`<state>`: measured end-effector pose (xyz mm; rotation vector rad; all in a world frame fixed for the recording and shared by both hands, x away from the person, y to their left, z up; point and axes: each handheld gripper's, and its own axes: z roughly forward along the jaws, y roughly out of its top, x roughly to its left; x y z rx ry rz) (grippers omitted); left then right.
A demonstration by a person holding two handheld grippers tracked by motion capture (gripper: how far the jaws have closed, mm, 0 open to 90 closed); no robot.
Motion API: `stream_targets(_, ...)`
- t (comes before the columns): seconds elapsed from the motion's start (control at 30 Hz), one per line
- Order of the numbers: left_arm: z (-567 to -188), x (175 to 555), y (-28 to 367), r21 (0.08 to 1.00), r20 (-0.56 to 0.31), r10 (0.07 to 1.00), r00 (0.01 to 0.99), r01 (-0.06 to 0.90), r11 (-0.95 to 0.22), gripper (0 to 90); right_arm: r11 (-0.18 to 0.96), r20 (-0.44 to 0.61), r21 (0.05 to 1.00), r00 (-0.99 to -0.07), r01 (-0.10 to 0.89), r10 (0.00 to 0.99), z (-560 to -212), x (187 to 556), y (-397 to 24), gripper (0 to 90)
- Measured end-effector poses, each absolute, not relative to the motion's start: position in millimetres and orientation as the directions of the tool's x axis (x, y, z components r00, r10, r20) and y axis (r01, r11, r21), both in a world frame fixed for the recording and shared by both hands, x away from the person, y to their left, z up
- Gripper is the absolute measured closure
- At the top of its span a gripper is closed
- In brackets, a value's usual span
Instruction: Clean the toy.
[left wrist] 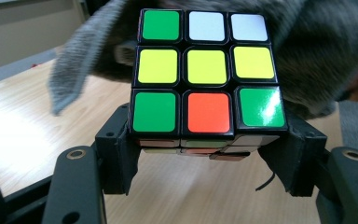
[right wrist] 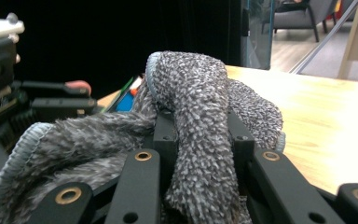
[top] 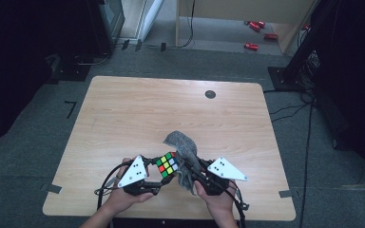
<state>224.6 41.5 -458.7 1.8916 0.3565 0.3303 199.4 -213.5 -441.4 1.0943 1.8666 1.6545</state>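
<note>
Left fingers: I see my left gripper clamped on the puzzle cube, one black jaw against each side of its lower layer, the pads pressing the cube's flanks.
Right fingers: my right gripper is pinched tight on a fold of the grey cloth; the pile bulges up between the two jaws and spills over both of them.
Cube face: in the left gripper view the face toward the camera reads green, white, white across the top; three yellows in the middle; green, orange, green along the bottom.
Cube position: held clear of the table, near its front edge and between my two hands in the high view, cube tilted with a corner toward the camera.
Cloth position: the cloth lies against the cube's right side and drapes behind it; one end rises toward the table's middle, the other hangs down beside the right gripper.
Left gripper body: left gripper sits just left of the cube, its grey three-cornered plate on top.
Hands: my left hand and right hand come in from the table's front edge, close together.
Table: light wood, with a small dark round disc far back, well apart from the work.
Floor: grey carpet; red objects lie beyond the table, too small to identify.
</note>
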Motion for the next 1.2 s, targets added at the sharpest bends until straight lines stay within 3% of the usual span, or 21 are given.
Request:
stream_targets(0.1, -459, 222, 39, 0.933, 0.092, 0.408, 0.908, 0.065, -0.355, 34.2, -0.025, 0.213, 0.95, -0.589, 0.311, 0.78, -447, 203, -216, 73.0)
stream_targets(0.27, -459, 228, 42, 0.928, 0.066, 0.445, 0.893, 0.108, -0.355, 34.2, 0.0, 0.178, 0.955, -0.573, 0.296, 0.8, -447, 201, -216, 73.0)
stream_targets(0.5, -469, 221, 21, 0.853, 0.159, 0.454, 0.877, 0.109, -0.51, 34.2, 0.192, -0.048, 0.967, -0.617, 0.169, 0.785, -439, 184, -189, 71.9)
stream_targets(0.7, -471, 226, 20, 0.833, 0.138, 0.484, 0.864, 0.163, -0.529, 34.2, 0.286, -0.158, 0.951, -0.602, 0.122, 0.783, -444, 180, -178, 72.0)
stream_targets(0.9, -469, 221, 19, 0.831, 0.173, 0.471, 0.865, 0.129, -0.542, 34.3, 0.438, -0.345, 0.898, -0.558, 0.038, 0.755, -448, 175, -168, 70.9)
stream_targets(1.1, -467, 221, 19, 0.834, 0.174, 0.47, 0.865, 0.124, -0.537, 34.3, 0.375, -0.275, 0.921, -0.501, 0.11, 0.821, -446, 185, -186, 71.3)
stream_targets(1.2, -468, 224, 20, 0.831, 0.159, 0.476, 0.865, 0.143, -0.538, 34.3, 0.367, -0.274, 0.928, -0.538, 0.071, 0.797, -444, 179, -180, 71.3)
